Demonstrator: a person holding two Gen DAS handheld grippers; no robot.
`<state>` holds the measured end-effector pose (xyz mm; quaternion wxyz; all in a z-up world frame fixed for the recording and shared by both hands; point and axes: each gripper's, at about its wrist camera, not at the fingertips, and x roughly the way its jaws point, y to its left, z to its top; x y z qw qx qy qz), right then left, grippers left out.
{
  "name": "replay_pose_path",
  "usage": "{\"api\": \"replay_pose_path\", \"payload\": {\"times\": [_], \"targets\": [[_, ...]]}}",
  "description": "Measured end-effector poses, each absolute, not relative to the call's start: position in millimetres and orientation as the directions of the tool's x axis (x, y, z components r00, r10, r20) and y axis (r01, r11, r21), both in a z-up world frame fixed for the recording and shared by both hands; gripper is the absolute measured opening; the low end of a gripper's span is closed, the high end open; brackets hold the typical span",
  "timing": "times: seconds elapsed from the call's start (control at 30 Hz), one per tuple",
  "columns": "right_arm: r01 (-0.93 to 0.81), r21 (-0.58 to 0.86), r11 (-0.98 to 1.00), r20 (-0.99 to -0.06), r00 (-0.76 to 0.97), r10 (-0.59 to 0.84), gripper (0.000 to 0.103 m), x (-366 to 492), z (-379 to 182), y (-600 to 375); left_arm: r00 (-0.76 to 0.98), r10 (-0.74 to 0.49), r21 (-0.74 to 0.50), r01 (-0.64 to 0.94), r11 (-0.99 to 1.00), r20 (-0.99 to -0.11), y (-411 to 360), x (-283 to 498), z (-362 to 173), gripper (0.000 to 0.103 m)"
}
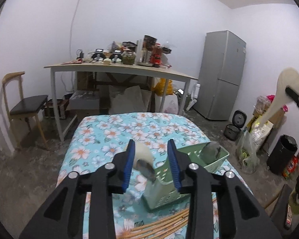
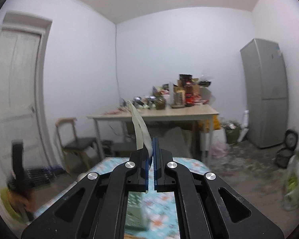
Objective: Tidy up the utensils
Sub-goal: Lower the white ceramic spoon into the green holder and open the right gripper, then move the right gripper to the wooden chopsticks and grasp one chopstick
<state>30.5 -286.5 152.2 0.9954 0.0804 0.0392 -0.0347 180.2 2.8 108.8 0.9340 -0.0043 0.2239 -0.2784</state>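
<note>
- Left gripper (image 1: 151,160): jaws apart, nothing pressed between the blue pads. A metal ladle (image 1: 144,164) with a pale handle sits in the gap, bowl end tipped into the near compartment of the green utensil caddy (image 1: 219,159). Reads as a release: let go so the ladle drops in handle-up.
- Caddy stands on the floral blue tablecloth (image 1: 101,131), 2 compartments visible; far one holds a round metal piece (image 1: 210,150), prob. another spoon or skimmer, blurred.
- Right gripper (image 2: 151,149): jaws together, clamped on a pale rice paddle (image 2: 140,127), pinched by the handle w/ the blade sticking up and fwd. In the left view the same paddle is held high, well clear of the caddy. My guess: parked out of the way so the 2 grippers don't collide, next in line for the caddy.
- Bamboo chopsticks (image 1: 165,225) lie loose on the cloth just in front of the caddy, not yet sorted.
- Writing: none readable. Fridge (image 1: 223,75) has a small blue sticker near its top edge, text too small. Packs and bottles on the back table (image 1: 119,67) too blurred for brands.
</note>
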Motion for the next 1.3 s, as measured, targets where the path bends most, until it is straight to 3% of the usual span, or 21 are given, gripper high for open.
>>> {"api": "replay_pose_path", "payload": {"times": [0.23,0.67,0.7,0.77,0.83,0.97,1.3], "targets": [[-0.015,0.217,0.976,-0.088,0.995,0.035,0.002,57,156,-282,0.750,-0.471,-0.190,0.434,0.880,-0.465,29,166,82,0.045],[0.013,0.182,0.983,-0.322,0.945,0.047,0.003,119,99,-256,0.725,-0.440,-0.207,0.392,0.896,-0.530,45,156,54,0.047],[0.018,0.181,0.983,-0.345,0.937,0.046,0.006,124,94,-254,0.725,-0.439,-0.205,0.393,0.896,-0.530,44,156,53,0.048],[0.027,0.177,0.984,-0.371,0.928,0.041,0.021,127,88,-252,0.724,-0.438,-0.199,0.396,0.897,-0.533,44,155,51,0.049],[0.033,0.182,0.983,-0.372,0.927,0.038,0.043,125,86,-253,0.722,-0.436,-0.198,0.395,0.897,-0.537,44,155,51,0.050],[0.037,0.186,0.982,-0.359,0.933,0.033,0.050,118,89,-255,0.717,-0.434,-0.205,0.387,0.899,-0.546,44,158,48,0.051],[0.076,0.240,0.968,-0.384,0.923,0.023,0.055,92,78,-274,0.714,-0.424,-0.205,0.376,0.904,-0.558,46,160,41,0.053]]}}
